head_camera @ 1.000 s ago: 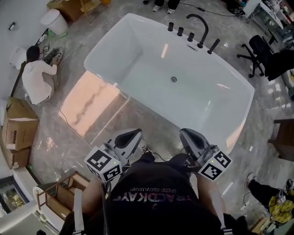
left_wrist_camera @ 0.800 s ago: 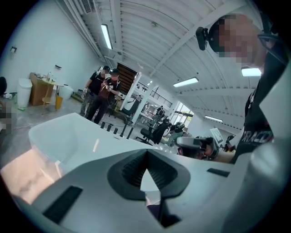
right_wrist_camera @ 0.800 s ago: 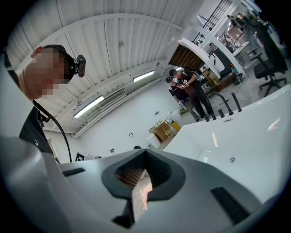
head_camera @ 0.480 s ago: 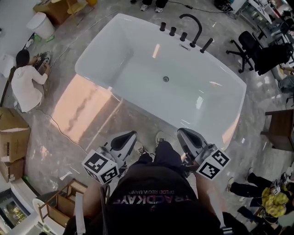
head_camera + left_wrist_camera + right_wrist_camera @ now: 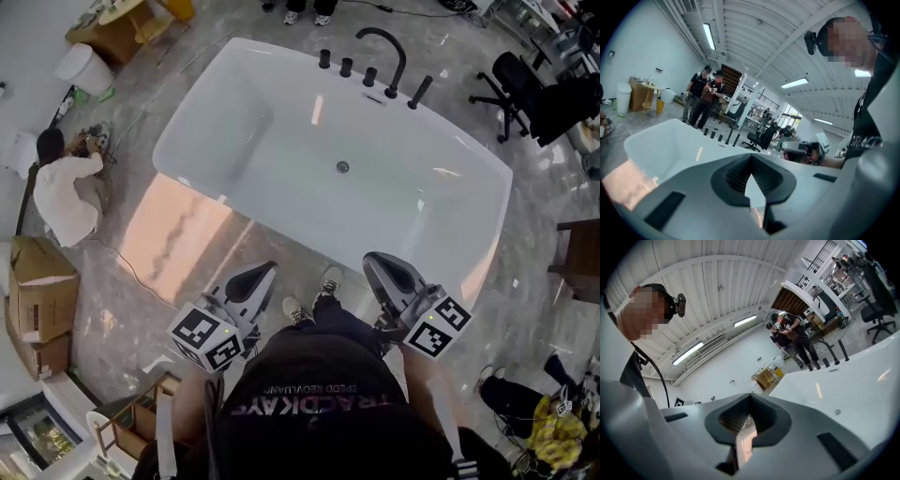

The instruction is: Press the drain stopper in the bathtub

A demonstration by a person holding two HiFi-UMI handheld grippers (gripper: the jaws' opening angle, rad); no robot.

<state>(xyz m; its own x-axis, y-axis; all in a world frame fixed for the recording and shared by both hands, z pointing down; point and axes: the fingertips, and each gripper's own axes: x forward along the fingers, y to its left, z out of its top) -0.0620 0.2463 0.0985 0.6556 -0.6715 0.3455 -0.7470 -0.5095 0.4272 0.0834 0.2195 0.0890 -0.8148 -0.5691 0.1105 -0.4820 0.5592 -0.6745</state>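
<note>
**Both claws closed and empty, held short of the tub**

The person stands on the grey marble floor [image 5: 141, 309] at the near side of the white bathtub [image 5: 220, 127], which fills the upper middle of the head view; the drain stopper [image 5: 342, 167] is a small dark round disc on the tub's bottom, about central in the basin and below the black curved faucet [image 5: 386, 45] that stands with its black knobs on the far rim. The left claw [image 5: 263, 271] is held at the lower middle-left of the frame and the right claw [image 5: 374, 260] at the lower middle-right; both hang over the floor near the tub's near rim, well apart from the stopper. In the left gripper view the left claw's jaws meet at their tips with nothing between them; the right gripper view shows the right claw the same, closed and empty, with the stopper at the right of that frame. A person in white [image 5: 64, 199] crouches at the left edge; cardboard boxes [image 5: 42, 281] stand below them; a black office chair [image 5: 511, 80] sits at the upper right.
</note>
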